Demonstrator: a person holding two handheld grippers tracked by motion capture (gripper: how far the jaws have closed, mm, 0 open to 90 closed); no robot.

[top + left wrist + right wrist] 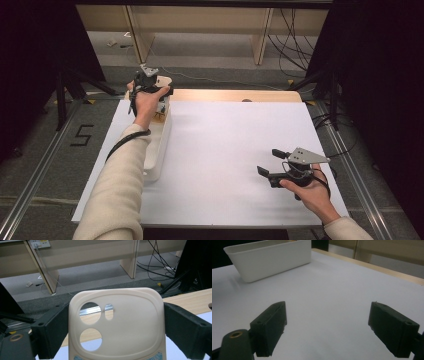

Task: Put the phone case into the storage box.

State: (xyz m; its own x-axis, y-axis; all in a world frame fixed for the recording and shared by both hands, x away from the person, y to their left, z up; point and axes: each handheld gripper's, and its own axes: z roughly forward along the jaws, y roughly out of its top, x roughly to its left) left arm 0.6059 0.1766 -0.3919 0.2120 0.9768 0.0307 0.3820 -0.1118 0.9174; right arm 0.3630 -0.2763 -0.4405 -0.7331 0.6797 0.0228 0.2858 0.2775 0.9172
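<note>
Left claw (116,325) grips a cream phone case (117,322) above the bin (159,145); right claw (328,327) gapes wide.

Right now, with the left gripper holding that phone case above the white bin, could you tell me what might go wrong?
1. The phone case is held only by its side edges in the left gripper; it looks flexible and could bow or slip out.
2. It is held above the far end of the white bin, near the table edge, so a drop might land outside the bin.
</note>
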